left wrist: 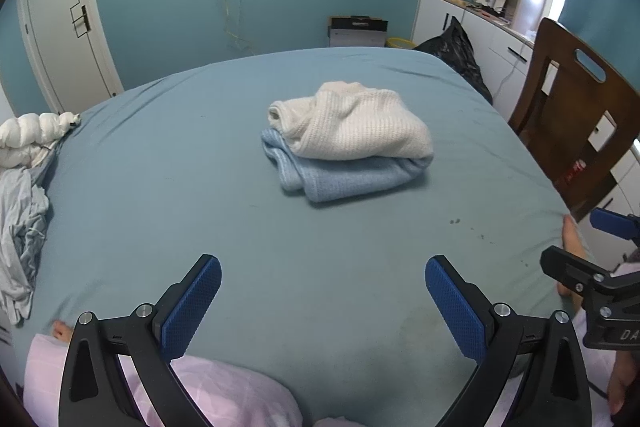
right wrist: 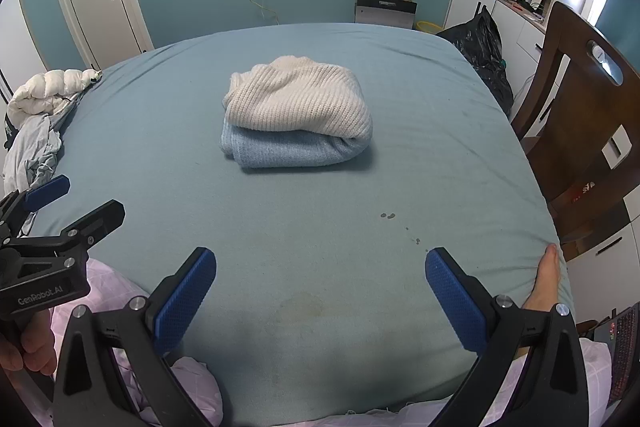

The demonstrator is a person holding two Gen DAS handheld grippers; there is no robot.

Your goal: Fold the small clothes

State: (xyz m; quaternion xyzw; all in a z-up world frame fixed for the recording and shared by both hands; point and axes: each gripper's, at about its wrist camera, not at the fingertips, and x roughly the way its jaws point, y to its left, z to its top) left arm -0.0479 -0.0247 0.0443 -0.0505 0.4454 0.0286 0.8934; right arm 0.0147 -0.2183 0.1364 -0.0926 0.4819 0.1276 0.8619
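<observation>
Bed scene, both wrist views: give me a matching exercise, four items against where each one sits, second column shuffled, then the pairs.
Items
1. cream knit sweater
2. light blue knit garment
3. white puffer jacket
4. wooden chair

Places
A. bottom of the folded stack, on the bed sheet
B. beside the bed's right edge
C. top of the folded stack
D. bunched at the bed's far left edge

Pairs: 1-C, 2-A, 3-D, 4-B

Both tools, left and right, are open and empty, short of the stack.
</observation>
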